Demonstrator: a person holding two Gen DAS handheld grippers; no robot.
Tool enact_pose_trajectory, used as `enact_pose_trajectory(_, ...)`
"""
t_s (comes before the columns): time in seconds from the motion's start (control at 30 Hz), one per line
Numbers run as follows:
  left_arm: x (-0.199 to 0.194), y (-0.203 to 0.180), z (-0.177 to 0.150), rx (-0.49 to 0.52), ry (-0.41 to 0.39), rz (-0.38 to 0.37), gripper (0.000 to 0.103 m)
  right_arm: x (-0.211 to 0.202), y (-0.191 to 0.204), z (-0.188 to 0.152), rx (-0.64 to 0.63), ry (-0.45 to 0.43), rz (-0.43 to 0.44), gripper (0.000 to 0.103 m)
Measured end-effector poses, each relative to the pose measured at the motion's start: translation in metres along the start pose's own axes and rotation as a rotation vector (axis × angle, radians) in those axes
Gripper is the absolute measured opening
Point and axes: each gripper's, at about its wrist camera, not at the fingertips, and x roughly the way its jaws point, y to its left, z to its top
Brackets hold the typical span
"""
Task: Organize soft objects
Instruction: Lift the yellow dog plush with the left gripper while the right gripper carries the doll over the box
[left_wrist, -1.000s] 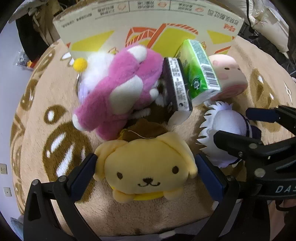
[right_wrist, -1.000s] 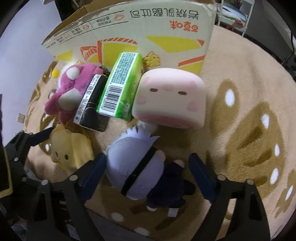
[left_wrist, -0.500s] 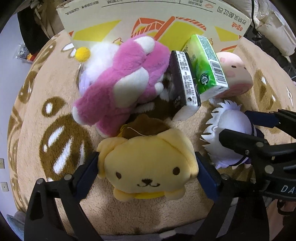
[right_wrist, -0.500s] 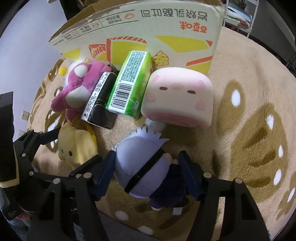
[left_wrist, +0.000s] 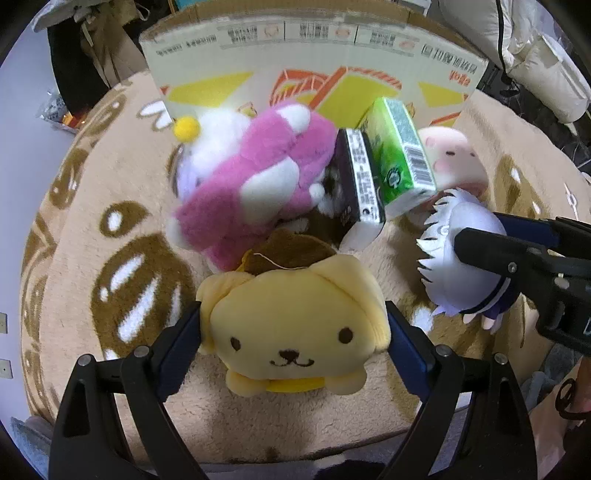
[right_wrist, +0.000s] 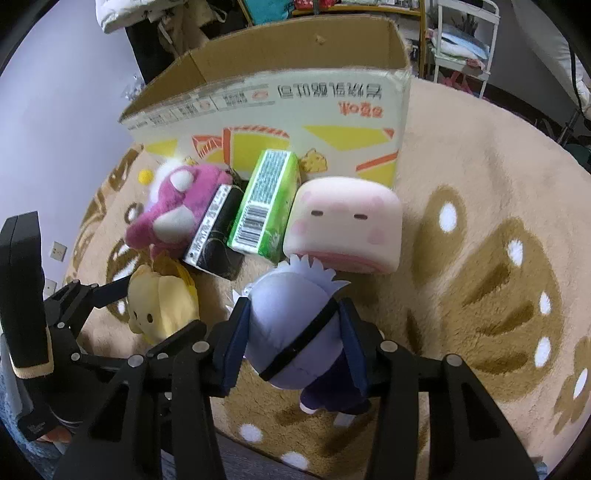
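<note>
The white-haired doll lies on the tan rug, well in from its edges and just in front of the pink block plush; its spiky head points up toward that plush and the cardboard box, its dark legs trail back toward the camera, so its long axis runs along the fingers. The right gripper has just been closing and now clamps the doll's body from both sides, the blue pads sunk slightly into the fabric. Beside it, the yellow dog plush sits face-up, ears out sideways, its broad axis across the left gripper, whose jaws have been easing inward; the pads touch its flanks, so it seems lightly held. To do this step well, I would firm both grips at mid-body before lifting, since soft stuffing can slide out, then raise straight up to clear the green carton, the black carton and the pink bear crowded against the box front.
</note>
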Motion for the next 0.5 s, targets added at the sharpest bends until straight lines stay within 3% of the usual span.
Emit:
enact_pose_trajectory(0.23, -0.029, -0.001, -0.003, -0.033, -0.119, 0.046, 0.091, -0.035, 0.004, -0.002, 0.0, -0.171, 0.023, 0.05)
enact_pose_trajectory(0.5, -0.081, 0.007, -0.005, -0.088, -0.359, 0.09, 0.091, -0.087, 0.009, -0.004, -0.014, -0.443, 0.028, 0.05)
